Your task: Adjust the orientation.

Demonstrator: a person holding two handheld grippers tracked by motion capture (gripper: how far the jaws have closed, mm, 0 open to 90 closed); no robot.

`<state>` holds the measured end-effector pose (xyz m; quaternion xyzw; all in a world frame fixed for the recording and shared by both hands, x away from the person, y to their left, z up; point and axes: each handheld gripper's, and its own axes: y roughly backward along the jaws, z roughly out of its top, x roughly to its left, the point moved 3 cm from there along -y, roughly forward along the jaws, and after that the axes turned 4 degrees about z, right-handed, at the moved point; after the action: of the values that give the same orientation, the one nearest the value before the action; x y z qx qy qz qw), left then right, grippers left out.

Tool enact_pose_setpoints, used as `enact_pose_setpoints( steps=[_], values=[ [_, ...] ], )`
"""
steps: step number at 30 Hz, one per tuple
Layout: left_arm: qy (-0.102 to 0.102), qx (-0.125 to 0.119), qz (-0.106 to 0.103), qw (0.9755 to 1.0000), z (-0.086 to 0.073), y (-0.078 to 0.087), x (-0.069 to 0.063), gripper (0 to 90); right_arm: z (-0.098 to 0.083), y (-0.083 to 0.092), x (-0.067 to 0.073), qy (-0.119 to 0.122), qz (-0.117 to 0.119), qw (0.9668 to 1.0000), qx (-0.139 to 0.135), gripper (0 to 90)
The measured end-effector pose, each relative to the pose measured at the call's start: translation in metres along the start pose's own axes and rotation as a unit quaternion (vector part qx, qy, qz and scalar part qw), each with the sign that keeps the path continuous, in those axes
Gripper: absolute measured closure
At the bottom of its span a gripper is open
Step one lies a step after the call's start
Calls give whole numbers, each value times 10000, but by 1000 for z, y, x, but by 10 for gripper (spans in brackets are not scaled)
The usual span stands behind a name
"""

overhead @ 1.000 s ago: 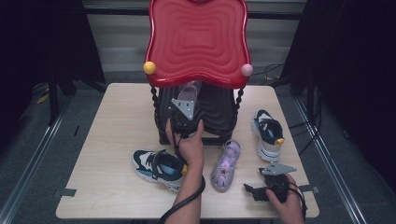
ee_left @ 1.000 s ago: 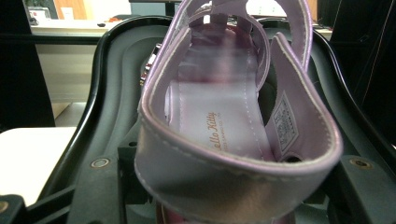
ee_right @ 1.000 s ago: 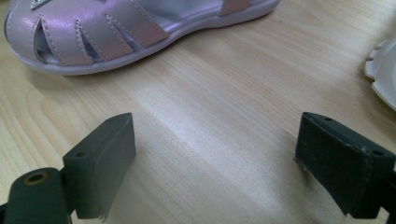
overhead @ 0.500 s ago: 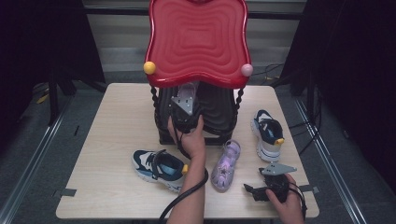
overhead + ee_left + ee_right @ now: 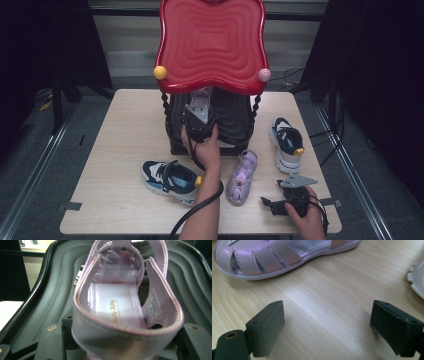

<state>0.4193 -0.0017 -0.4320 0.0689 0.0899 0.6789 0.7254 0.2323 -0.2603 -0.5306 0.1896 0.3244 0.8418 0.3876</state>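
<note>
The table (image 5: 125, 125) carries a rack with a wavy red top (image 5: 212, 45) and a ribbed black shelf (image 5: 195, 285) beneath it. On the bare tabletop lie 3 shoes: 2 navy-and-white sneakers, 1 at the left (image 5: 170, 177) and 1 at the right (image 5: 287, 142), and 1 lilac sandal (image 5: 242, 172) between them.

The left gripper (image 5: 200, 120) reaches under the red top and holds a 2nd lilac sandal (image 5: 120, 305) over the black shelf. In the left gripper view the sandal's heel strap sits right at the camera, between the jaws, which are clamped on the heel end at roughly half width. The toe points deeper into the rack; whether the sole already rests on the shelf cannot be told.

The right gripper (image 5: 290, 200) rests low near the table's front right corner, jaws wide apart with nothing between them, facing the toe of the sandal on the table.

The sandal looks light, with a soft, glossy, bendable upper and a stiffer sole. The strap may fold or slip under pressure, so the heel counter together with the sole edge is probably the surest place to grip.
</note>
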Motion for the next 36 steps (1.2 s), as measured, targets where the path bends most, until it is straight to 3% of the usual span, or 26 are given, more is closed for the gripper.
enact_pose_setpoints(
  steps=[8, 25, 36],
  values=[
    [-75, 236, -16, 9997, -6, -4, -1, 329, 0, 0, 0, 8, 7, 10000, -3, 114],
    [57, 290, -224, 9993, 3, -1, 3, 247, 0, 0, 0, 6, 15, 10000, -9, 114],
    [21, 485, -423, 9979, 3, 2, 3, 231, 0, 0, 0, 11, 7, 10000, -3, 114]
  ],
)
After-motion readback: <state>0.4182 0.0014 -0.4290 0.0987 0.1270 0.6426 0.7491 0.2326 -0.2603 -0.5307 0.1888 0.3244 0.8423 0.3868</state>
